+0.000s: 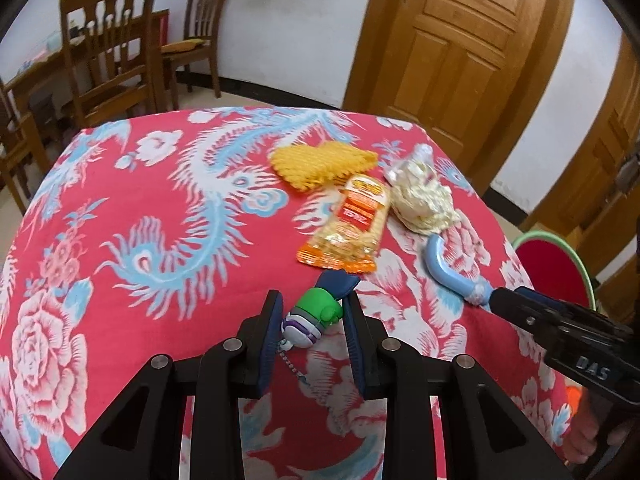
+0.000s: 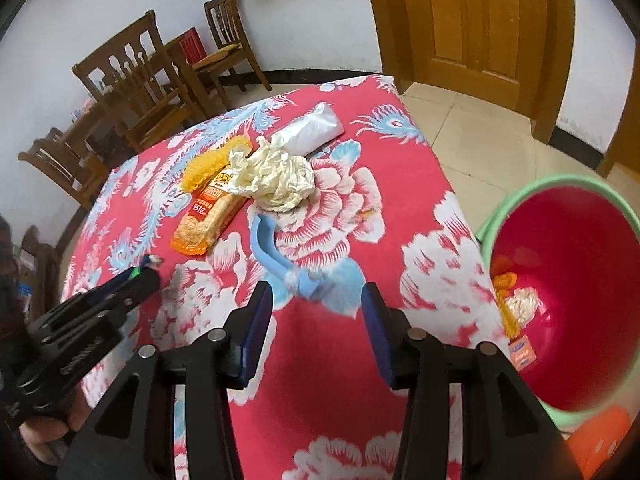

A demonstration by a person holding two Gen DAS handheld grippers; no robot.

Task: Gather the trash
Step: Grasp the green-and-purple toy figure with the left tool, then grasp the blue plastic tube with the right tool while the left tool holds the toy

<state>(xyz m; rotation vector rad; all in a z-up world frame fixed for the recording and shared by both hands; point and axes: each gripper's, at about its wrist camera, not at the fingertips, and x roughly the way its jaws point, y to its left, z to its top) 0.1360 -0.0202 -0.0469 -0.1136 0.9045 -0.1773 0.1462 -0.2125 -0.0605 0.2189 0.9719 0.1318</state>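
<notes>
The right gripper [image 2: 316, 312] hangs over the red flowery tablecloth [image 2: 340, 380] with its jaws apart. A blue curved stick [image 2: 276, 258] lies just past them at 12 o'clock. A crumpled cream tissue [image 2: 280, 178] sits farther up. A red bucket [image 2: 580, 280] with trash inside stands at 3 o'clock.

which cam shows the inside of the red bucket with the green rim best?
Right wrist view: the red plastic bucket with the green rim opens toward the lens, with orange and cream trash visible at its bottom. The left wrist view catches only a slice of its rim and wall past the table edge; no contents visible.
</notes>
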